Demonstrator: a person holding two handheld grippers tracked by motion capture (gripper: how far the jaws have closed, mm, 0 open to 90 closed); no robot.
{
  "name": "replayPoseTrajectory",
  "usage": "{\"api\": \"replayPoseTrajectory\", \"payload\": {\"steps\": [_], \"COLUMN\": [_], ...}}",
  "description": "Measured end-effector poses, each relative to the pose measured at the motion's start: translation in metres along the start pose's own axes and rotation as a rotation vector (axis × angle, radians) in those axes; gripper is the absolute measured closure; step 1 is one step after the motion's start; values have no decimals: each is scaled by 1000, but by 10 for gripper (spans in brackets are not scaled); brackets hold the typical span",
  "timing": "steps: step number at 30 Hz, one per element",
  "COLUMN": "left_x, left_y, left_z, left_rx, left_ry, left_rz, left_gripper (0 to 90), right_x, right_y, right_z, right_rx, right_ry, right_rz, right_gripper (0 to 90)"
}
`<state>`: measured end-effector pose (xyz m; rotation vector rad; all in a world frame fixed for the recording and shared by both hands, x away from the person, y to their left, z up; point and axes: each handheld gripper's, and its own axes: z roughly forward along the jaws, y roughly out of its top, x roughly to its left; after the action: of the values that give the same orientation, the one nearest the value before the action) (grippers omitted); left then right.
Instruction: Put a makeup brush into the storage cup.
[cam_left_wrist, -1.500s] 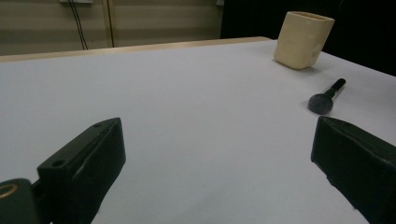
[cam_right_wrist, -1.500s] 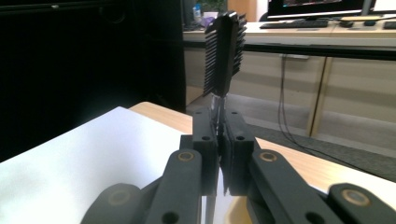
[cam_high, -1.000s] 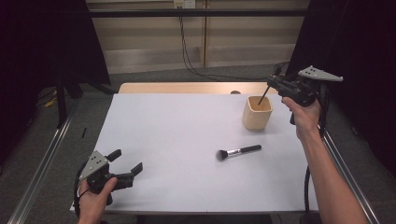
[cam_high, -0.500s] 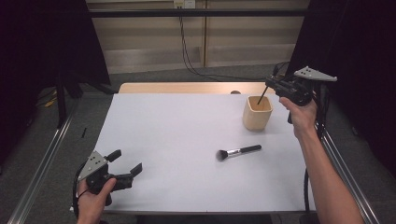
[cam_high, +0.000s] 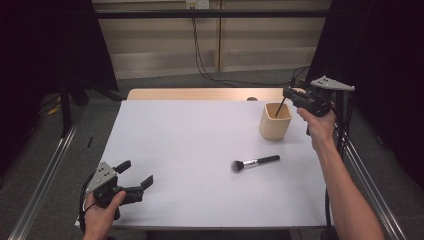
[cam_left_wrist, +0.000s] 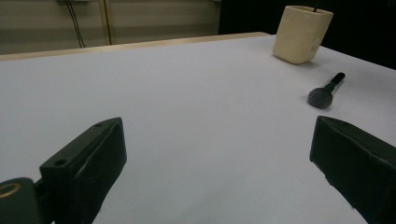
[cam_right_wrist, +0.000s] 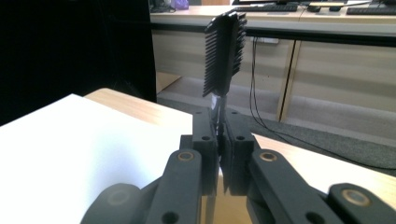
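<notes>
A cream cup (cam_high: 275, 121) stands at the right of the white table (cam_high: 200, 150). My right gripper (cam_high: 288, 94) hovers just above and right of it, shut on a thin dark comb brush (cam_high: 280, 106) whose lower end dips into the cup. In the right gripper view the jaws (cam_right_wrist: 219, 126) pinch the thin stem, and the comb brush's toothed head (cam_right_wrist: 225, 51) stands up above them. A black makeup brush (cam_high: 255, 162) lies flat in front of the cup, bristles to the left. My left gripper (cam_high: 136, 173) rests at the near left corner, open and holding nothing; its view shows the cup (cam_left_wrist: 301, 32) and the makeup brush (cam_left_wrist: 325, 91) far off.
A bare wooden strip (cam_high: 200, 94) runs along the table's far edge. Metal rails (cam_high: 45, 180) flank the table on both sides. Cables (cam_high: 200, 55) hang down the back wall. The wide middle of the white sheet carries nothing but the makeup brush.
My right gripper has edged slightly left and down with the comb brush over the cup. The left gripper has kept still.
</notes>
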<state>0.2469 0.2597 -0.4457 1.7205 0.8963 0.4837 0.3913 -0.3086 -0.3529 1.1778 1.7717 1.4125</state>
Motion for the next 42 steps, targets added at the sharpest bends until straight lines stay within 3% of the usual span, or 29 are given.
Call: {"api": "replayPoseTrajectory", "payload": {"steps": [8,42], "left_x": [3,2], "left_y": [0,0], "left_z": [0,2], "left_rx": [-8,8], "left_ry": [4,6], "left_rz": [-14,9], "left_gripper": [39,39], "right_x": [1,-3], "right_y": [-7,-44], "right_z": [5,21], "right_rx": [8,78], "right_ry": [8,14], "right_rz": [8,41], "right_gripper": [858,855]}}
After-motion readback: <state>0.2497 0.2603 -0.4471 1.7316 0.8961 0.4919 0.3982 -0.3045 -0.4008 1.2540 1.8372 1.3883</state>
